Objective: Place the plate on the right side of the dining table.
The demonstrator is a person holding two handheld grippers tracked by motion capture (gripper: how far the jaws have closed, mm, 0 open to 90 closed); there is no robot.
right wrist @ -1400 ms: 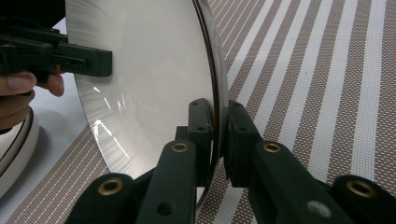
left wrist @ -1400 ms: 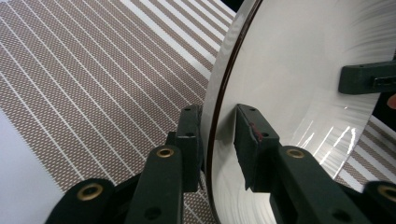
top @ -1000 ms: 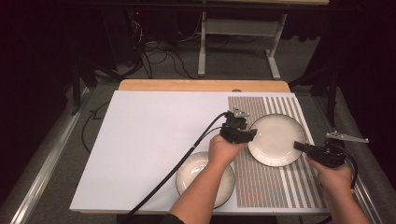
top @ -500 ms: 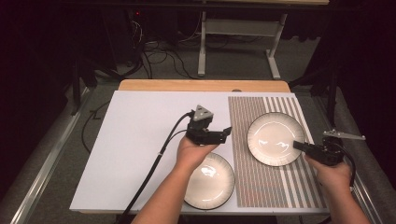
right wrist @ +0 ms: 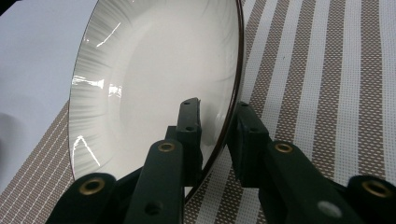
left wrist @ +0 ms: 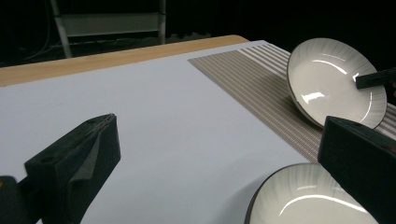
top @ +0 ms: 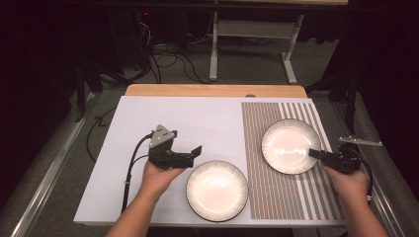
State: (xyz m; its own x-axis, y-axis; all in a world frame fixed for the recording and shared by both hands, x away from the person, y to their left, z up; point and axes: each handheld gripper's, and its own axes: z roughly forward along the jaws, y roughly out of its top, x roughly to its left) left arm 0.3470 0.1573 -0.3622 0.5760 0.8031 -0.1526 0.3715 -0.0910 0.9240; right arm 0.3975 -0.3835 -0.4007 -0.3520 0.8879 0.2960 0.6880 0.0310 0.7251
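Observation:
Two white plates with dark rims are on the table. The near plate (top: pixel 217 190) (left wrist: pixel 303 198) lies flat on the white board. The far plate (top: pixel 289 143) (left wrist: pixel 327 84) (right wrist: pixel 154 79) sits on the striped mat, tilted up at its right edge. My right gripper (top: pixel 316 154) (right wrist: pixel 215 109) is shut on that rim, one jaw inside the plate and one under it; its jaws have just been opening a little. My left gripper (top: pixel 193 153) (left wrist: pixel 218 126) hovers left of the near plate, open, its jaws just opened wide with nothing between them.
The striped mat (top: pixel 276 192) covers the right part of the white board (top: pixel 197 118), with a wooden table edge (top: pixel 212 90) behind. Cables and a metal stand (top: pixel 215 49) are on the floor beyond. Metal rails run along both sides of the table.
My left gripper has left the far plate's left rim and swung left, past the near plate, while its jaws spread wide. The right gripper has stayed at the far plate's right rim.

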